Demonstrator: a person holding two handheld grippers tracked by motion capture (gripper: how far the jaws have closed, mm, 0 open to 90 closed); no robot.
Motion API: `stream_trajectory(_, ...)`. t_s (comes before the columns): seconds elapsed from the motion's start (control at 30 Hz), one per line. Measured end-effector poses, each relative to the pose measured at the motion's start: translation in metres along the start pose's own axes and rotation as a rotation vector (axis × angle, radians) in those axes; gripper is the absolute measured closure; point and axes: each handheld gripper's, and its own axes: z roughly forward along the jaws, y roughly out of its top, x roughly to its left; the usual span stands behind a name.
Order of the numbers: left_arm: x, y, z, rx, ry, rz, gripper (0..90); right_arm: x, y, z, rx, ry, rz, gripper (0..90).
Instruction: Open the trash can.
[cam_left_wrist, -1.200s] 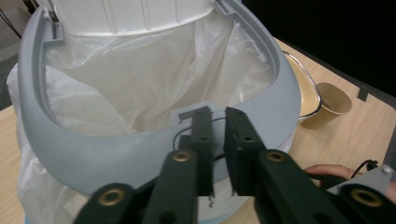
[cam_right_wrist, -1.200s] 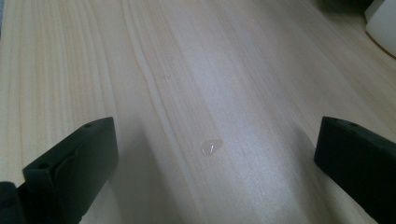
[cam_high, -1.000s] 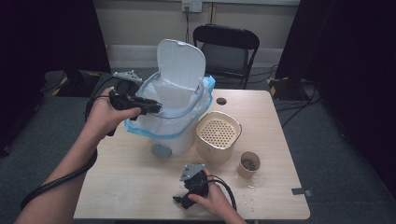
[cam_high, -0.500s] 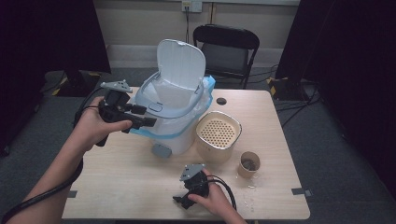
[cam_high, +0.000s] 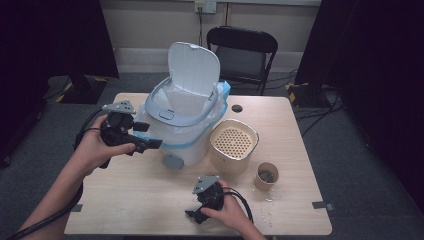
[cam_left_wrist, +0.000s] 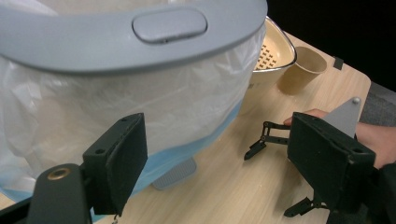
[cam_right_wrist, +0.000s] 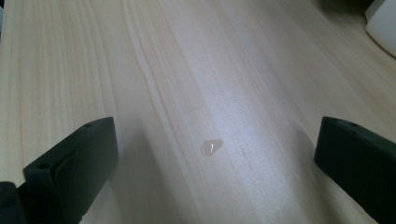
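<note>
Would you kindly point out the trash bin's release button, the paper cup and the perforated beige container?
release button (cam_left_wrist: 169, 24), left gripper view, middle of the grey oval.
paper cup (cam_high: 266, 182), high view, its outer wall.
perforated beige container (cam_high: 232, 142), high view, centre of its perforated top.

light: bright overhead on table (cam_high: 150, 200) | surroundings: dark | focus: soft

We see a white bin (cam_high: 187, 125) with a grey rim and blue-edged clear liner, a cream perforated container (cam_high: 233, 145), a tan cup (cam_high: 266, 175), black claws and a pale wood-grain surface (cam_high: 140, 200).
</note>
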Motion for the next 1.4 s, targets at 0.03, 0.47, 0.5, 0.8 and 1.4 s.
stream_trajectory(0.03, 0.001, -0.006, 0.001, -0.002, 0.005, -0.007, 17.8, 0.0, 0.0, 0.0, 0.0, 0.0, 0.0, 0.0)
stream_trajectory(0.47, 0.011, -0.051, 0.026, 0.034, -0.022, -0.024, 16.1, 0.0, 0.0, 0.0, -0.001, 0.004, -0.002, 0.0)
stream_trajectory(0.5, 0.012, -0.054, 0.028, 0.031, -0.024, -0.032, 16.1, 0.0, 0.0, 0.0, -0.001, 0.004, -0.003, 0.0)
stream_trajectory(0.8, 0.016, -0.076, 0.043, 0.047, -0.025, -0.032, 16.1, 0.0, 0.0, 0.0, -0.002, 0.003, -0.002, 0.0)
stream_trajectory(1.4, 0.03, -0.128, 0.083, 0.105, -0.034, -0.049, 16.2, -0.012, -0.001, -0.015, 0.013, 0.031, 0.028, 14.7)
